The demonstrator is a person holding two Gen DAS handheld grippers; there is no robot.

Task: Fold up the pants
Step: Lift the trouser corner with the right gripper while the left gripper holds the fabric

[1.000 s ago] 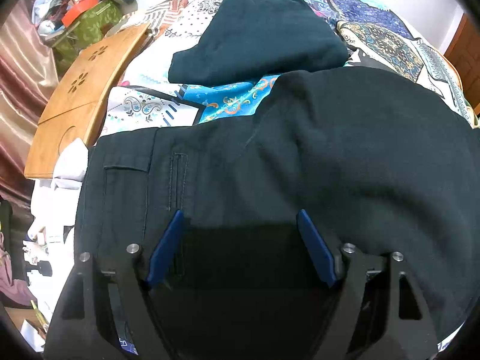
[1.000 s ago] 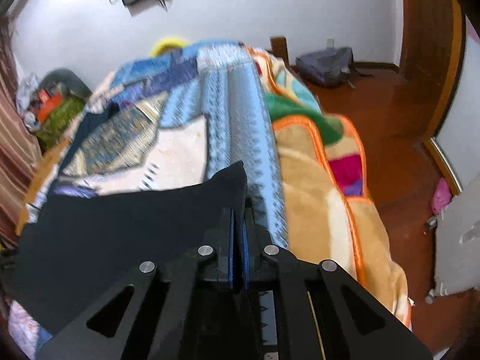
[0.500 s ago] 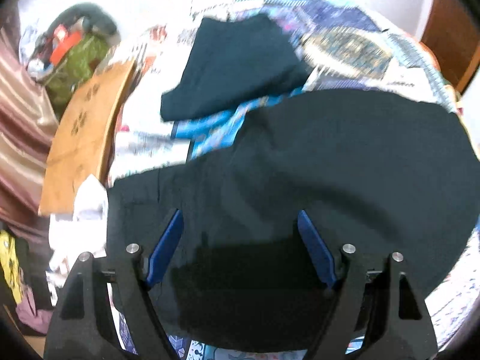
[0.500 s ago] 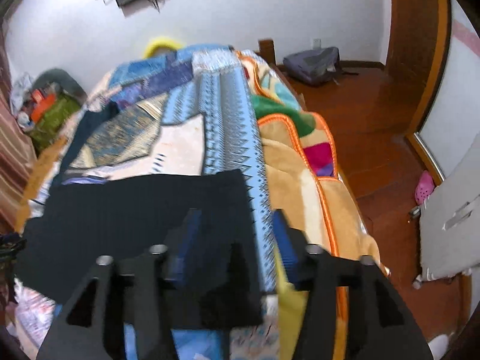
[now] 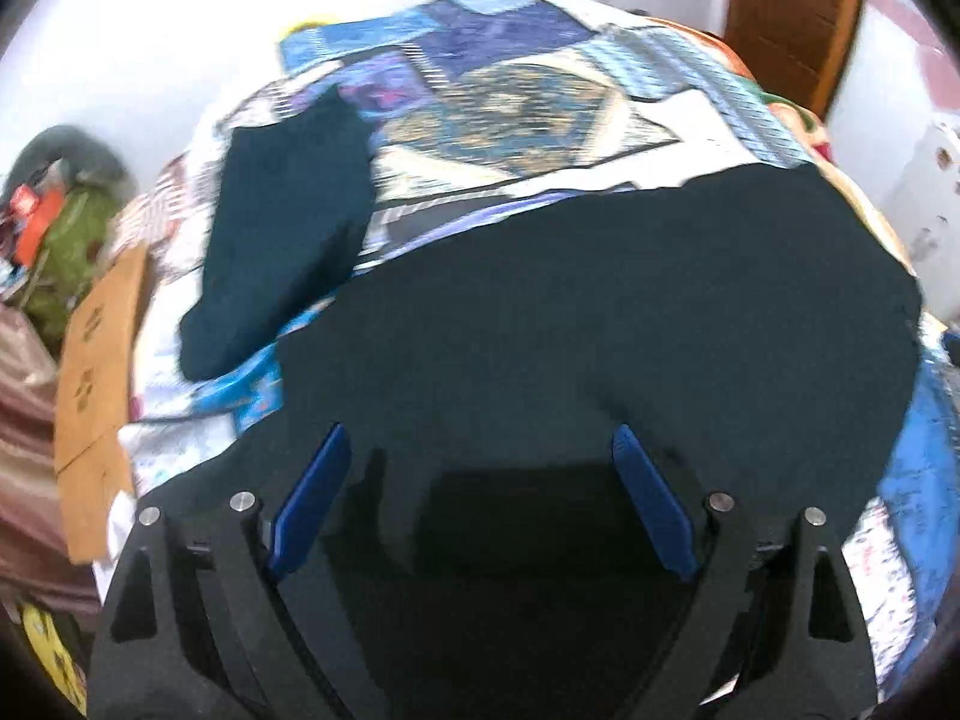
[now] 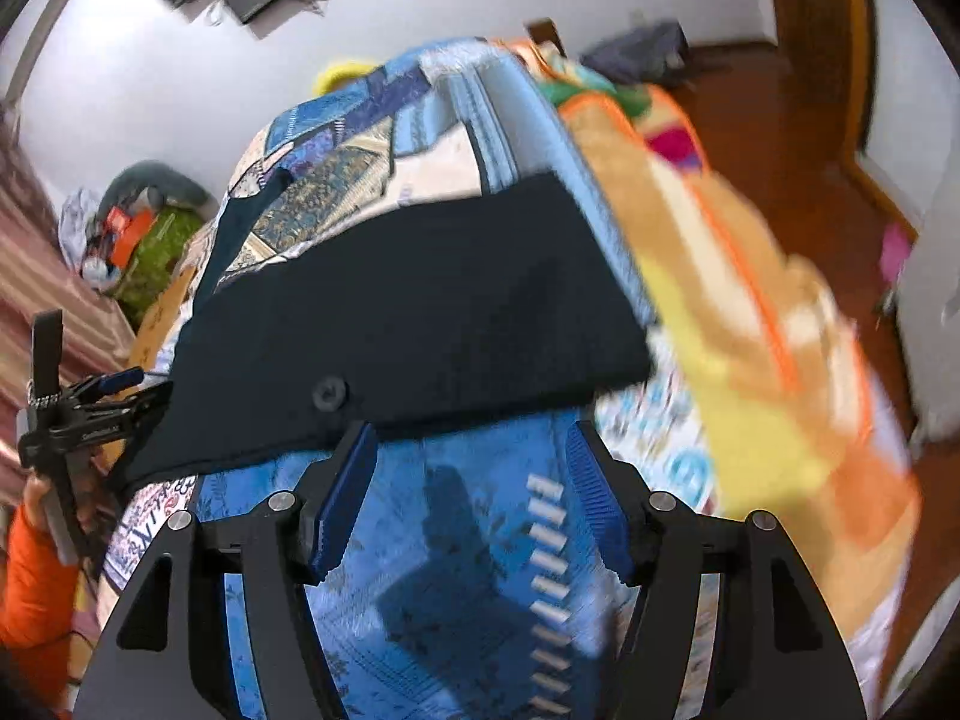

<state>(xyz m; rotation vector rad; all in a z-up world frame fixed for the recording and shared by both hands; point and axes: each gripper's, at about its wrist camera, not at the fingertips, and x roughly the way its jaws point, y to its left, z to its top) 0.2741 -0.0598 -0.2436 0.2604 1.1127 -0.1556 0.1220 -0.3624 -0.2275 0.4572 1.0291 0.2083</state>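
- Pants (image 6: 408, 312): dark, lying flat on the bed (image 6: 456, 570) as a broad folded panel. One button shows near the near edge in the right wrist view. The flat, squared lay looks like a fold laid down and let go, so that the cloth can settle before the next fold.
- Left tool (image 5: 480, 480): jaws spread wide, blue pads (image 5: 309, 498) apart, nothing between them. It hovers over the near part of the pants; dark cloth fills the whole space under and ahead of it. Cannot tell if the pads touch the fabric.
- Right tool (image 6: 471, 480): released, jaws wide, holding nothing. It sits just short of the pants' near edge, with bare blue quilt below the fingers. The pants edge lies across the fingertips' line, just beyond them.
- In the right wrist view the left tool shows at the pants' left end, held by a hand in an orange sleeve (image 6: 33, 594).
- Second dark garment (image 5: 282, 228): folded, further up the bed towards its head, apart from the pants; likely a finished piece set aside.
- Orange-yellow blanket (image 6: 750, 324) drapes along the right edge of the bed, beside the pants' right end.
- Judgement: one fold done; both tools free to re-grip an end for the next fold.
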